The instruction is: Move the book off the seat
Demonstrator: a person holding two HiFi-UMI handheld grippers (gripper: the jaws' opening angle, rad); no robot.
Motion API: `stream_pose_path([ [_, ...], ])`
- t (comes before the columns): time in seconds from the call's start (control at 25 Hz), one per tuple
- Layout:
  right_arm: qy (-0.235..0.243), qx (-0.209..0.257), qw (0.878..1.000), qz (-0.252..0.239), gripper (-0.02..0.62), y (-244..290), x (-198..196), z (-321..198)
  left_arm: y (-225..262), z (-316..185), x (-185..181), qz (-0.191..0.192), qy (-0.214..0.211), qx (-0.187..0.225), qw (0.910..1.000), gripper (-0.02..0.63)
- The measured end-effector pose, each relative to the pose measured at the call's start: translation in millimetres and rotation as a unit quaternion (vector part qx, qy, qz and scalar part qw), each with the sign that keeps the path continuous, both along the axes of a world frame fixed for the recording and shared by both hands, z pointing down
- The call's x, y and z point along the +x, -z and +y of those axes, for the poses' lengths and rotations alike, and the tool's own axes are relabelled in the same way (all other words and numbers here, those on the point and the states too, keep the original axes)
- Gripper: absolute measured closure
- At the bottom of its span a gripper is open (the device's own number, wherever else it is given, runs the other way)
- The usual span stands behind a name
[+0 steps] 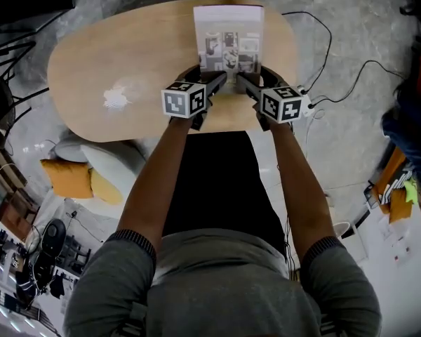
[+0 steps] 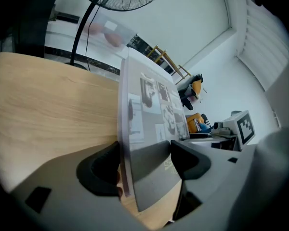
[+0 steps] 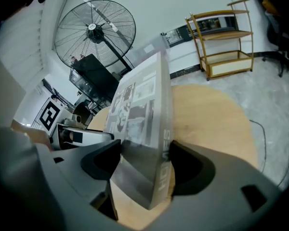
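**Clerk:** Item one: thick grey-white hardback book [image 1: 228,37] with a black-and-white photo collage on the cover. Location?

**Checker:** It was over the far half of the oval pale-wood table [image 1: 112,55], cover up, near edge toward the person. Contact with the tabletop could not be confirmed.

**Clerk:** Item two: left gripper [image 1: 217,83].

**Checker:** It pinched the book's near left corner, one pad on the cover and the other beneath. It slanted forward and down, with its black-and-white marker cube [image 1: 184,99] nearest the wrist.

**Clerk:** Item three: right gripper [image 1: 244,83].

**Checker:** It was clamped on the near right corner, beside the lettered spine. The jaws stood wide, filled by the book's thickness. It had the same downward slant.

**Clerk:** Arms?

**Checker:** The left forearm [image 1: 158,177] and right forearm [image 1: 298,181] were both bare and stretched forward. They converged until the two grippers sat just beside each other above the table's near edge.

**Clerk:** Surroundings?

**Checker:** A black pedestal fan [image 3: 94,30] and a wooden shelf unit [image 3: 221,37] stood beyond the table. An orange cushion [image 1: 69,177] lay on the floor at the left.
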State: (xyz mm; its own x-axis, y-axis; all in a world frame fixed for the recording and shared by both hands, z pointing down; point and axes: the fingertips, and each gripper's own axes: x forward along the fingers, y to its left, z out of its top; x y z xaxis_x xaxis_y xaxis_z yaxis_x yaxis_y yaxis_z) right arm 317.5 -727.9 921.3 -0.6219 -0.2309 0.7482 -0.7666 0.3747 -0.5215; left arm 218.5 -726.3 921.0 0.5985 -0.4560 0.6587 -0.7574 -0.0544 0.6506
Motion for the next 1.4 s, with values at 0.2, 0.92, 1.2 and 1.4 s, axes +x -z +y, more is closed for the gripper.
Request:
stream_pose_path([
  [0.2,-0.011,-0.024,1.000,0.006,0.244,-17,1,3,-18,4,1,0.011,0.013,-0.026,0.9995,0.256],
  [0.92,0.001,0.019,1.000,0.006,0.268,19,5,-8,15,11,-23,-0.057,0.024,0.002,0.9981,0.257],
  [1.2,0.039,0.074,0.996,-0.037,0.273,104,-6,-1,104,15,-16,-0.050,0.037,0.063,0.9961,0.258],
  [1.4,0.071,0.109,0.990,-0.061,0.281,172,-10,8,180,22,-7,-0.046,0.044,0.103,0.9927,0.258],
])
